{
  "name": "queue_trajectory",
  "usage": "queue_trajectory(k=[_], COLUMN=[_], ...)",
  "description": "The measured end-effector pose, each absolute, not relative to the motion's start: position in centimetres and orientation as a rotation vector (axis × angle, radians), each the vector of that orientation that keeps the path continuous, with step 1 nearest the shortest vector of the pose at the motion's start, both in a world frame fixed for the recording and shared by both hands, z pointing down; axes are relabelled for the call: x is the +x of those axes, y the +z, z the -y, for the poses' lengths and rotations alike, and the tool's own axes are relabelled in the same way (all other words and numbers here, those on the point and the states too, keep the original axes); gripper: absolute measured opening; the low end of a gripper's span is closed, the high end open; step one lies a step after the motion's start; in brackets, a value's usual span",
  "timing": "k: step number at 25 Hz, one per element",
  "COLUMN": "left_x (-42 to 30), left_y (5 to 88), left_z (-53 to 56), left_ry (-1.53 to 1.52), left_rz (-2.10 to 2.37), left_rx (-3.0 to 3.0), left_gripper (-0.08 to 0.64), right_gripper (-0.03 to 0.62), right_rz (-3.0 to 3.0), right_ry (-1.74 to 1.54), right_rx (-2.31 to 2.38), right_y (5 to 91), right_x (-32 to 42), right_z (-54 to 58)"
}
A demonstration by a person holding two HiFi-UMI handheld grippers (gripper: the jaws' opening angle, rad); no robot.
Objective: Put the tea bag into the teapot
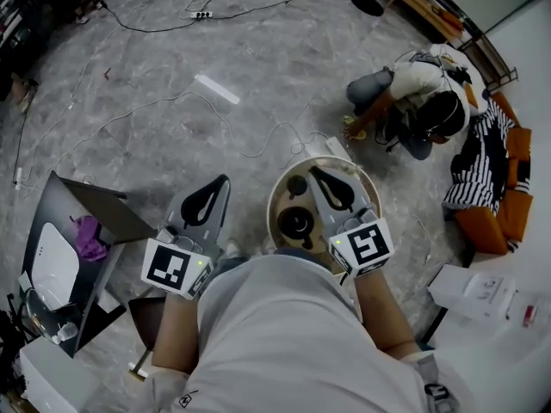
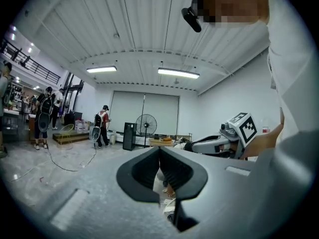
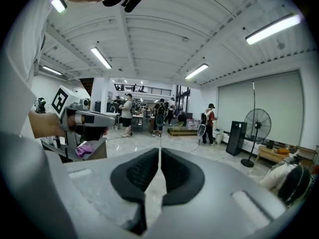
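Observation:
A dark teapot (image 1: 298, 223) stands on a small round light-rimmed table (image 1: 274, 203) just ahead of the person. A smaller dark object (image 1: 297, 184) sits behind it. No tea bag shows in any view. My right gripper (image 1: 315, 172) is held over the right half of the table, jaws shut and empty; its own view shows the pads (image 3: 172, 171) pressed together. My left gripper (image 1: 223, 181) hovers over the floor to the left of the table, also shut with nothing in it (image 2: 159, 149). Each gripper sees the other from the side: the right gripper (image 2: 219, 143) and the left gripper (image 3: 84, 118).
A person (image 1: 413, 101) crouches on the floor beyond the table. A grey open case (image 1: 60, 256) with a purple cloth (image 1: 88, 235) stands at the left. Cables (image 1: 172, 101) trail over the floor. Striped fabric and orange cushions (image 1: 491, 170) lie at the right, papers (image 1: 482, 295) below them.

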State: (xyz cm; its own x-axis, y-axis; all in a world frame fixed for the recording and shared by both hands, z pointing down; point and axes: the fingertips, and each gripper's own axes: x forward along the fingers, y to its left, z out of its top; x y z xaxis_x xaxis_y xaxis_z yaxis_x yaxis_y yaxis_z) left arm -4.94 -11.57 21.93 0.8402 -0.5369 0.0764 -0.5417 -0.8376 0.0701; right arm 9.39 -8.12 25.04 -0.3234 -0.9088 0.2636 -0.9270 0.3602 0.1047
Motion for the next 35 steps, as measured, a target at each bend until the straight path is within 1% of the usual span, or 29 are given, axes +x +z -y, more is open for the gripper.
queue_trajectory(k=[11,25,35], left_x=[-7.9,-11.0,-11.6], left_y=[21.0,21.4,21.7], left_z=[12.1,12.5,11.9], left_ry=[0.045,0.043,0.063], left_rz=[0.950,1.052,1.075], left_rx=[2.943,2.905,2.891], left_gripper=[0.009,0.009,0.011], right_gripper=[0.017,0.017,0.017], right_rz=[2.414,2.496,2.542], right_ry=[0.011,0.026,0.048], right_rx=[1.612,1.519,1.498], right_y=[23.7,23.9,23.8], right_x=[6.1,2.9,1.8], right_z=[8.9,10.0,10.1])
